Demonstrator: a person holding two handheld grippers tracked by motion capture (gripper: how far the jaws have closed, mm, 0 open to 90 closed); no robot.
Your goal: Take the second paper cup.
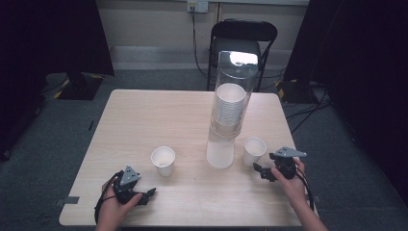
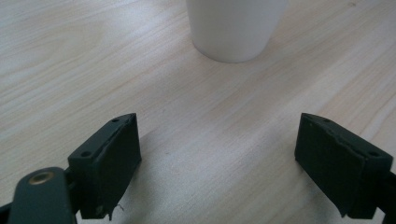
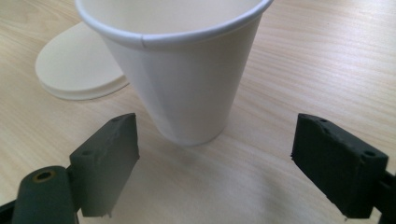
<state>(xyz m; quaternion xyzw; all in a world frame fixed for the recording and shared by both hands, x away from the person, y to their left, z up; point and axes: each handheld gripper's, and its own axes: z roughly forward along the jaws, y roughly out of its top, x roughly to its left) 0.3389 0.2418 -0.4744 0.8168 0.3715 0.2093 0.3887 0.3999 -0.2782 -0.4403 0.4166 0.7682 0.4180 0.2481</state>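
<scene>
On the tabletop stand two white paper cups, one on each side of a tall clear tube that holds a stack of cups. The right gripper sits just beside the right cup, fingers released and spread wide; the cup stands upright just ahead of them, untouched by either one. The left gripper rests low near the tabletop's front edge, fingers likewise released, with the left cup standing upright a little ahead of it.
</scene>
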